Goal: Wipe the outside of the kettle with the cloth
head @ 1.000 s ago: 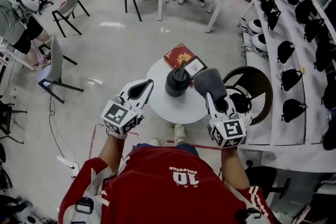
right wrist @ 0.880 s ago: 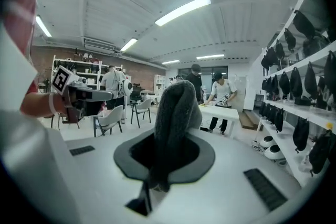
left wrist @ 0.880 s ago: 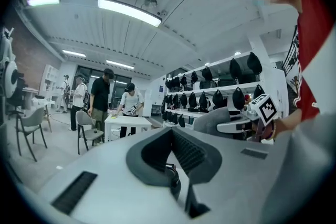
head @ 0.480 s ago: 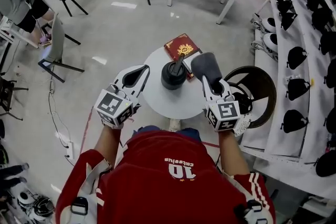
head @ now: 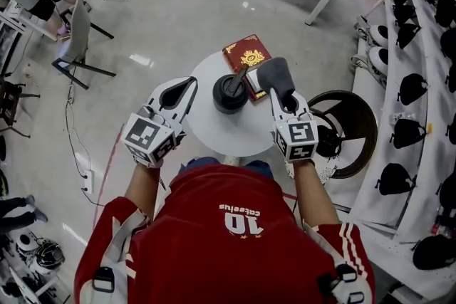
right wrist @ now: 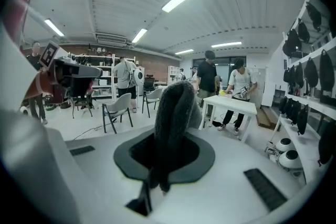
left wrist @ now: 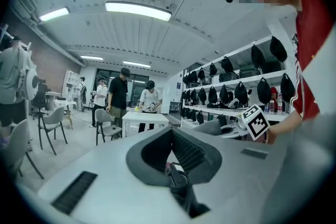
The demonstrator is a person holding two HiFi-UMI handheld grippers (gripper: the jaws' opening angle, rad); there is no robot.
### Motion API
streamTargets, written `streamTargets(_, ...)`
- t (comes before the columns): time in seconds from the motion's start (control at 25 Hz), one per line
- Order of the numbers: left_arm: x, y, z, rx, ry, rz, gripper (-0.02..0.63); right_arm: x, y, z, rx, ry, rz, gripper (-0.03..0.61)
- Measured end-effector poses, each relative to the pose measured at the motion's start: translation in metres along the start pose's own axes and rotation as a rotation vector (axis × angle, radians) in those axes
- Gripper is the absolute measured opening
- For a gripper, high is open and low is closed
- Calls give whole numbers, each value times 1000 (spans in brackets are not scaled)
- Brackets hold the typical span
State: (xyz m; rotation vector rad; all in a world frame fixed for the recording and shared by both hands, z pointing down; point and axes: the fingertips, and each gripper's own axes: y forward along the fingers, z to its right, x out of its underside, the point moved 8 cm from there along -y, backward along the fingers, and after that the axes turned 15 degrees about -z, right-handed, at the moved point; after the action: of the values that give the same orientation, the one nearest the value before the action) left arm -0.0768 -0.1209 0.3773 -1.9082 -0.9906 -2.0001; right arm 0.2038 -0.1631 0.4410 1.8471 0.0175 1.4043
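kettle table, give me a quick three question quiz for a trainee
1. Which gripper holds the cloth?
2. True or false: the kettle lies on its side on the table.
3. What lies on the table just beyond the kettle? A a red book; B a plate; C a cup.
Key: 1 the right gripper, shut on the cloth. 2 false, it stands upright. 3 A.

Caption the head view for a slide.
Right gripper holds grey cloth beside black kettle on round table; left gripper shut, empty.
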Motion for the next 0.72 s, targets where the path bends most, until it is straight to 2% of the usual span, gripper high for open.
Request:
streamTargets(0.32, 7, 5, 1, -60, -16, -66, 6, 16, 38, 15, -23, 11, -41, 46)
streamTargets(0.72, 10, -14, -16, -87, -16, -61, 5, 21, 71, 0, -30, 3, -94, 46)
